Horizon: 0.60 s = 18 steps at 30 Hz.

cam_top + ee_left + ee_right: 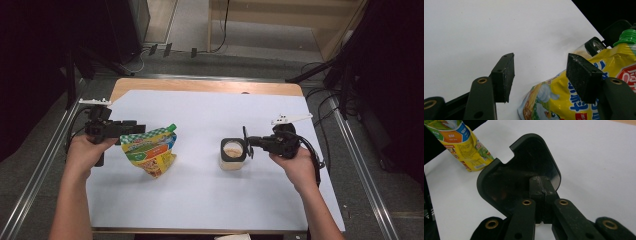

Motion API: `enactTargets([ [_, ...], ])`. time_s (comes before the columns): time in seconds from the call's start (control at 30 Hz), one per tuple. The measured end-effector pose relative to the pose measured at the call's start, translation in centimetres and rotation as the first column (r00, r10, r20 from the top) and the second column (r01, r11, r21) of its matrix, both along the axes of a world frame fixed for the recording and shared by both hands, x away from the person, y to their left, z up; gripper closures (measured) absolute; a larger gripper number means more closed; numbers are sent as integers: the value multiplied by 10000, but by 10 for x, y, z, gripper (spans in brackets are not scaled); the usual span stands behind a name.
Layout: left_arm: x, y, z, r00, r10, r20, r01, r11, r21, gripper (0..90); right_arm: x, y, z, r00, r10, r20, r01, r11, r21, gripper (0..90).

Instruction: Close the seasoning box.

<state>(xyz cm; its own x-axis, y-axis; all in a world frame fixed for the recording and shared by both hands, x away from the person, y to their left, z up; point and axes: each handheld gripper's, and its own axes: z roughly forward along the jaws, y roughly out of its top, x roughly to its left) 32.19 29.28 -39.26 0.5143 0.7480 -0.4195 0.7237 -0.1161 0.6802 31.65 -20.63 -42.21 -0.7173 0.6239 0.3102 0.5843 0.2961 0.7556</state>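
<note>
A yellow spouted pouch (150, 150) with a green cap (171, 127) stands tilted on the white sheet, left of centre. My left gripper (137, 129) is at its upper left edge. In the left gripper view the gripper (540, 65) is open: the pouch (614, 62) sits behind the right pad and the left pad is clear of it. At centre right stands a square clear jar (233, 152) with tan contents. My right gripper (250, 141) is shut on a flat black lid (246, 141), on edge just right of the jar. The lid (519, 170) fills the right gripper view beyond the gripper (541, 182).
The white sheet (210, 200) covers most of the wooden table (200, 86). Metal rails (40, 170) run along both sides. Dark stands and cables (165, 50) lie on the floor beyond the far edge. The sheet in front of pouch and jar is bare.
</note>
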Motion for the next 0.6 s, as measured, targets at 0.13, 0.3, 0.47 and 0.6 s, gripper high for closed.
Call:
enactTargets([
  [0.13, 0, 1, 0, 10000, 34, -15, -34, 10000, 5, 403, -1, 5, -2, 9999, 96, -41, -96, 9999, 47, 900],
  [0.3, 0, 2, -1, 10000, 65, -48, -65, 10000, -22, 401, -3, 14, -3, 9994, 338, -9, -338, 9994, -26, 900],
  [0.47, 0, 1, -2, 10000, 65, -72, -65, 10000, -54, 396, -5, 25, -9, 9976, 685, -90, -688, 9968, -395, 900],
  [0.6, 0, 1, -2, 10000, 40, -90, -40, 10000, -26, 395, -5, 31, -14, 9959, 892, -131, -898, 9943, -567, 900],
])
